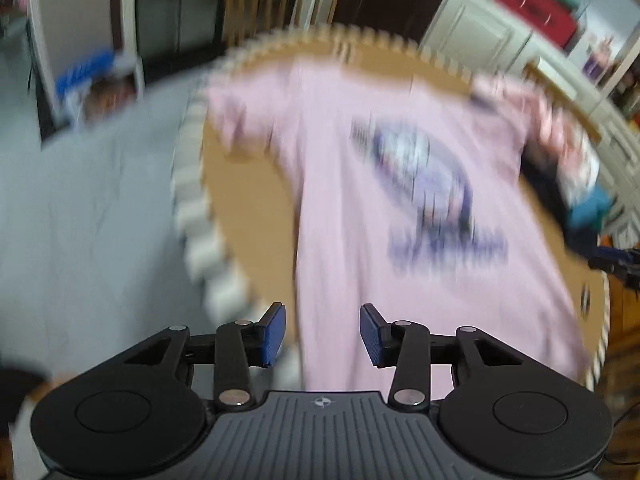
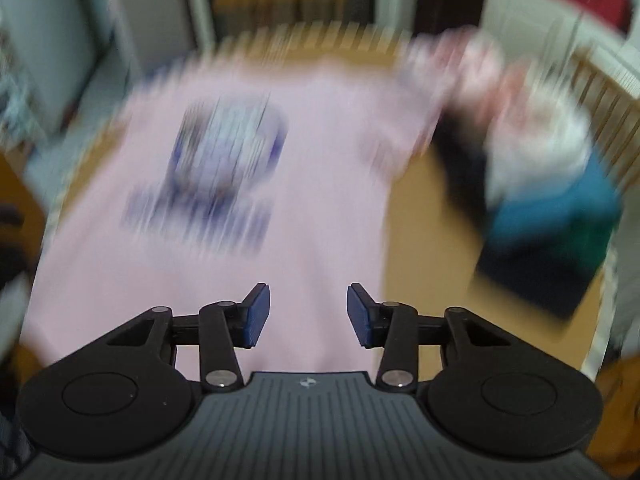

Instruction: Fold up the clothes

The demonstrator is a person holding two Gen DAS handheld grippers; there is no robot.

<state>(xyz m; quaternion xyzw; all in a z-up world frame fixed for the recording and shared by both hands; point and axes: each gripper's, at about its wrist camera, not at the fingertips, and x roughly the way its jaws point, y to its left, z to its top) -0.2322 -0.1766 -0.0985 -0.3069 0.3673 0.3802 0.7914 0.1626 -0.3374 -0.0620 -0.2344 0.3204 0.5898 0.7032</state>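
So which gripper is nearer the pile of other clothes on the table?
Right. The right gripper hangs open over the pink shirt's hem, the clothes pile just to its right. The left gripper, also open, is at the shirt's far edge, across from the pile.

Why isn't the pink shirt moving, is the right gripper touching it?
Apart. In the right wrist view the right gripper is open, with nothing between its fingers; the pink shirt lies flat on the table beyond them.
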